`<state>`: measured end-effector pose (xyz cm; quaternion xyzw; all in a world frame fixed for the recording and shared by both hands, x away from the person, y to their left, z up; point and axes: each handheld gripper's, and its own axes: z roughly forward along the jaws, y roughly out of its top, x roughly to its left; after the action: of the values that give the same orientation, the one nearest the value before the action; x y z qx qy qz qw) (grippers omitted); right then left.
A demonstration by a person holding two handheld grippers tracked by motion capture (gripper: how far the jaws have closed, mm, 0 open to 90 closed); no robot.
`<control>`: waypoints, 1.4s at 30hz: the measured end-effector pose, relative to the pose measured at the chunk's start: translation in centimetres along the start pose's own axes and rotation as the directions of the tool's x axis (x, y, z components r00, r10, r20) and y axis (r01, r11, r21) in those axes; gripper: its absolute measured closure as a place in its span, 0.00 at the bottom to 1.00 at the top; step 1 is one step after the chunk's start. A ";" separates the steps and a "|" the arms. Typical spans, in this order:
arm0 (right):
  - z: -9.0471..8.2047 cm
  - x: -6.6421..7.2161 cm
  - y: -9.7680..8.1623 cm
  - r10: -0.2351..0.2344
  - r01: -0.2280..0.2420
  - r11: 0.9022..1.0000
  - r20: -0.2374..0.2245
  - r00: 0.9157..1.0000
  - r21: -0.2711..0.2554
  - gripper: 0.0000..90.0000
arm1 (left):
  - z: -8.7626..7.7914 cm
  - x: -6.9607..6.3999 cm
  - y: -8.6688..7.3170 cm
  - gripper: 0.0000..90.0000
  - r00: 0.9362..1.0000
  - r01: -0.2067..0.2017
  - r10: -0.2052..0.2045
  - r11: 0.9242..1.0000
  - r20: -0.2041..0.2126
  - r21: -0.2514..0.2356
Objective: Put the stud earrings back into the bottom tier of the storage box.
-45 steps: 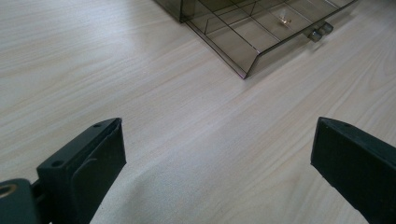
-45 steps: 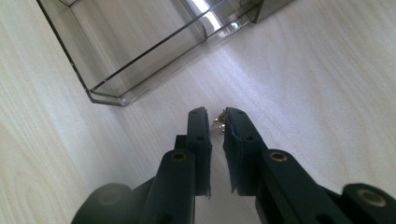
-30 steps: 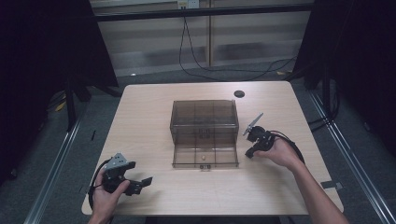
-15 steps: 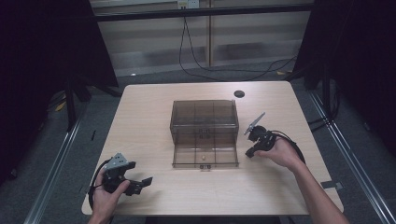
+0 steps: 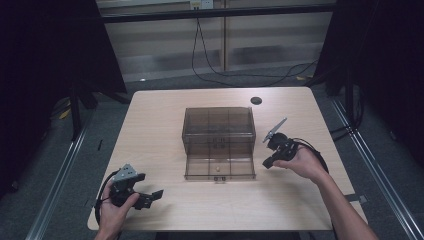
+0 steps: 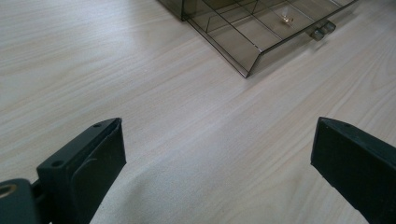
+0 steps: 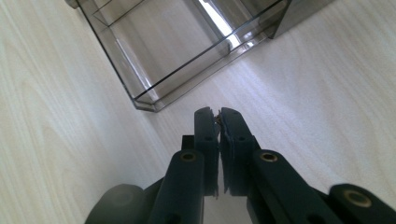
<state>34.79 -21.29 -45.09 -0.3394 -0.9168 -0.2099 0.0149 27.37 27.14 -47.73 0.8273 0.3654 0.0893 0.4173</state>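
A smoky clear box [image 5: 218, 129] stands at the middle of the desk [image 5: 160, 115], its bottom drawer [image 5: 220, 167] pulled out toward the person. The drawer's long axis runs across the desk, parallel to the box front, and its handle faces the person. A small golden piece [image 5: 217, 168] lies in a middle compartment of the drawer.

The desk is pale wood grain with rounded corners; a small black disc [image 5: 256, 100] lies beyond the box, near the far edge. Around the desk are grey floor, dark curtains and cables along the far wall.

The right gripper [image 5: 270, 158] sits just right of the drawer, its tip pointing at the drawer's right front corner, jaws pressed together with something tiny, too small to name, pinched at the tip. The right hand [image 5: 301, 163] holds it low over the desk. The left gripper [image 5: 152, 196], well left of the drawer near the desk's near edge, has its jaws wide apart and bare, aimed toward the drawer.
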 end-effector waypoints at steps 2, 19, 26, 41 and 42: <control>-0.2 0.1 -0.1 -0.007 0.007 1.000 0.001 1.000 -0.005 0.96 | 0.0 0.0 0.0 0.03 1.000 0.001 -0.001 1.000 0.001 -0.002; -2.2 1.5 1.6 -0.057 0.056 0.996 -0.009 0.998 -0.065 0.96 | -0.1 0.0 0.0 0.03 1.000 0.003 -0.003 1.000 -0.003 -0.004; -2.1 2.1 3.0 -0.082 0.081 0.995 -0.013 0.997 -0.066 0.96 | -0.1 0.0 0.0 0.03 1.000 0.005 -0.005 1.000 -0.002 -0.006; -1.3 3.2 5.4 -0.134 0.131 0.988 -0.038 0.990 -0.076 0.96 | -0.2 0.1 0.0 0.03 1.000 0.003 -0.003 1.000 -0.005 -0.010; -1.2 3.3 5.5 -0.135 0.132 0.988 -0.041 0.990 -0.076 0.96 | -0.2 0.1 0.0 0.03 1.000 0.003 -0.003 1.000 -0.005 -0.010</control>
<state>35.61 -15.97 -41.37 -0.2726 -0.9286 -0.2515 0.0093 27.31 27.30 -47.64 0.8243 0.3674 0.0926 0.4208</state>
